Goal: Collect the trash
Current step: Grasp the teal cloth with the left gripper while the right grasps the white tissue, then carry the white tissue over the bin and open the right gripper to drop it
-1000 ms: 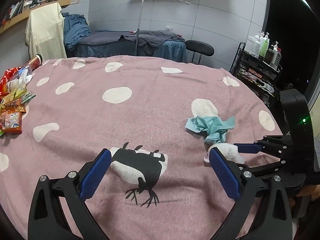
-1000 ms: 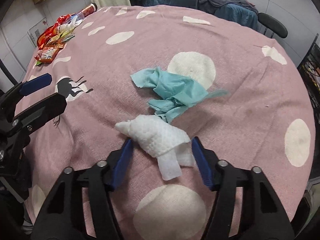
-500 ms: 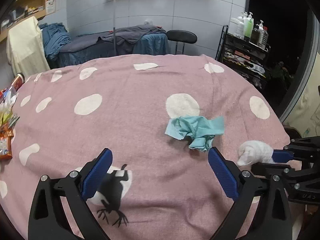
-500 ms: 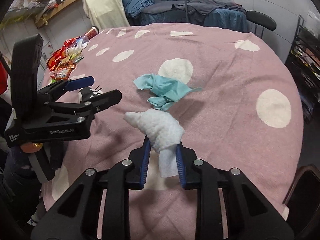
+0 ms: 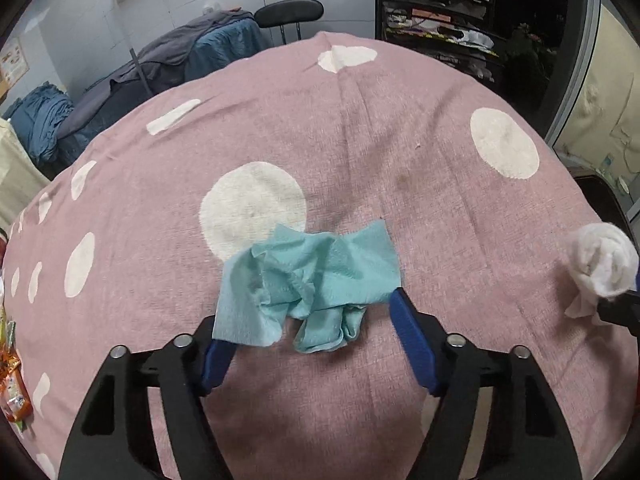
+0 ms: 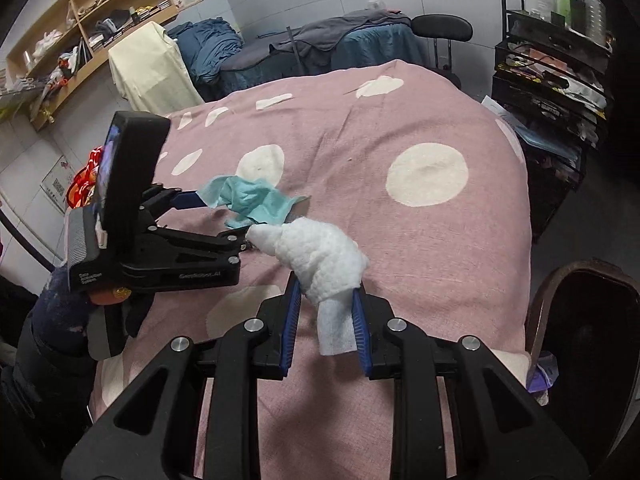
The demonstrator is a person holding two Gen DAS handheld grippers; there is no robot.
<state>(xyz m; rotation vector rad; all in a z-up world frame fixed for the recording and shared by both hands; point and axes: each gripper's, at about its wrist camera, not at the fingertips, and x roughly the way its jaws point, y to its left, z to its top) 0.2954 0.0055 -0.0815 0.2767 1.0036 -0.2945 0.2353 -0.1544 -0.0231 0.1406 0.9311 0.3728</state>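
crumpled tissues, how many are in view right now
2. The teal tissue lies on the pink tablecloth between the left gripper's closing jaws; the white tissue is clamped in the right gripper.

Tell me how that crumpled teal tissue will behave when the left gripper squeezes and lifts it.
The teal tissue looks thin and creased, so it will probably crush flat between the left gripper pads. Its loose corners will likely droop. It seems very light, so it shouldn't drag the tablecloth.

White lettering on the left gripper's (image 6: 208,216) black body: one word ends in ".AI"; a small label reads roughly "Data Collection System". Wall posters stay illegible.
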